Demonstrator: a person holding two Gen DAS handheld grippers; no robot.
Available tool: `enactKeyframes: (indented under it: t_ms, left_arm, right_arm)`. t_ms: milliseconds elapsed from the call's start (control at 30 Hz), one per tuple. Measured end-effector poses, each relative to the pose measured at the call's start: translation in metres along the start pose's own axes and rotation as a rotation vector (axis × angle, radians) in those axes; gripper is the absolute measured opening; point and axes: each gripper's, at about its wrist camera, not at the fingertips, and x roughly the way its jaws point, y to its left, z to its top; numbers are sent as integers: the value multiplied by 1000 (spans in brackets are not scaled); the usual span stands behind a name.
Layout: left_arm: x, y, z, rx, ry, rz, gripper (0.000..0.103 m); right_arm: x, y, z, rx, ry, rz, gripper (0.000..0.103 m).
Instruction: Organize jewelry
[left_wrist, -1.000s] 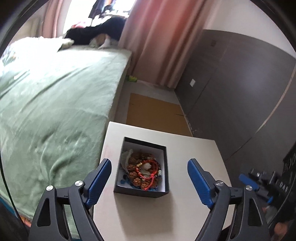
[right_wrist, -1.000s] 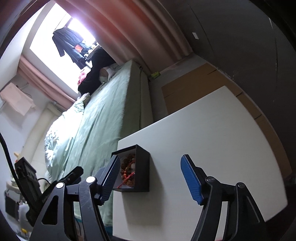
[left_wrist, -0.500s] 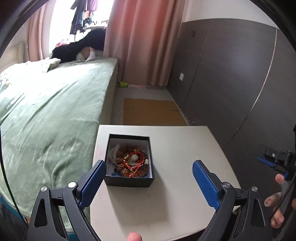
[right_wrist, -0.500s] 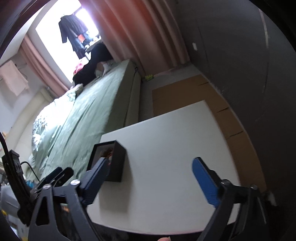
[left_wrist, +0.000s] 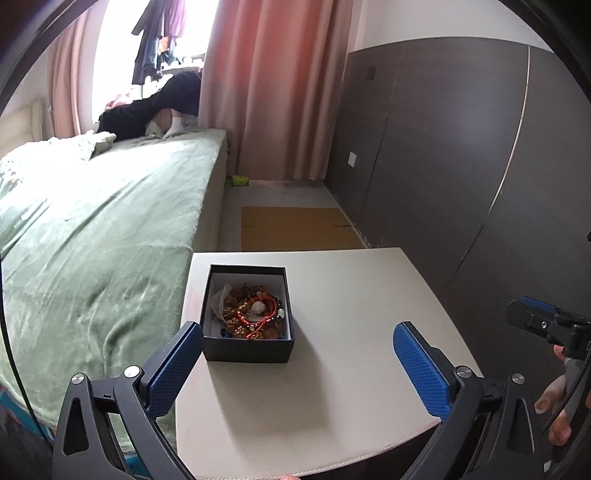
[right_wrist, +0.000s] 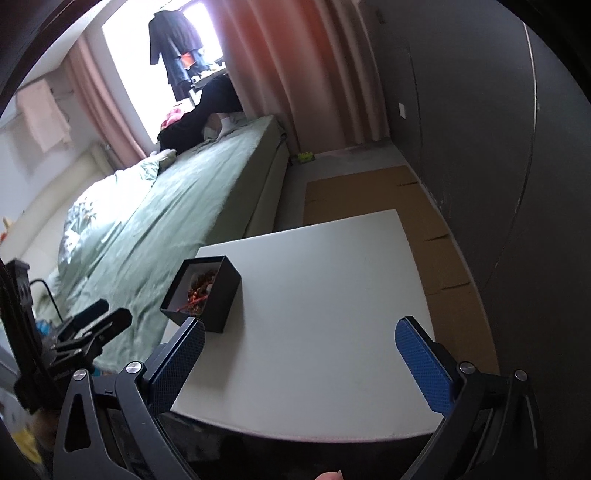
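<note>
A small black box (left_wrist: 247, 350) stands open on the left part of a white table (left_wrist: 332, 406), holding a heap of beaded bracelets (left_wrist: 255, 312), red and brown. My left gripper (left_wrist: 297, 330) hovers just in front of the box, jaws opening wide with nothing between them; the left fingertip (left_wrist: 184, 343) is beside the box's near left corner. In the right wrist view the box (right_wrist: 221, 299) and bracelets (right_wrist: 199, 291) sit at the left, and my right gripper (right_wrist: 301, 325) hangs over the bare table (right_wrist: 314, 295), jaws opening, empty.
A bed with a green blanket (left_wrist: 92, 240) runs along the table's left side. Flat cardboard (left_wrist: 295, 229) lies on the floor beyond the table. A dark panelled wall (left_wrist: 461, 166) stands to the right. A hand (left_wrist: 554, 406) holds the other gripper at the right edge.
Both grippers have drawn back from the box and their jaws have spread wider. Both views have rolled, so the table looks more level now.
</note>
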Motion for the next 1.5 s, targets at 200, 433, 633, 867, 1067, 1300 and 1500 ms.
enactKeyframes:
  t_ms: [200,433,633,867,1067,1300,1500]
  left_arm:
    - [1,-1,0,9,-9,11,102]
    - [0,-2,1,17,-20,13,102]
    - [-1,-1,3,11,-22,6,102]
    - [-1,4,8,-16,-29,0,102]
    - [0,8,8,-28,-22,0,102]
    - [-1,6,7,-11,-35,4,103]
    - [-2,1,6,8,-42,5,103]
  right_arm:
    - [-2,6,-2,-41,-32,-28,103]
    - [-2,8,-3,-51,-33,-39,103]
    - [-1,9,-2,-40,-34,-26,103]
    - [-2,17,3,-58,-44,-31,103]
    - [-4,21,4,-74,-41,-40,103]
    - [-5,19,5,-61,-33,-46,103]
    - [-3,18,7,-61,-28,-57,103]
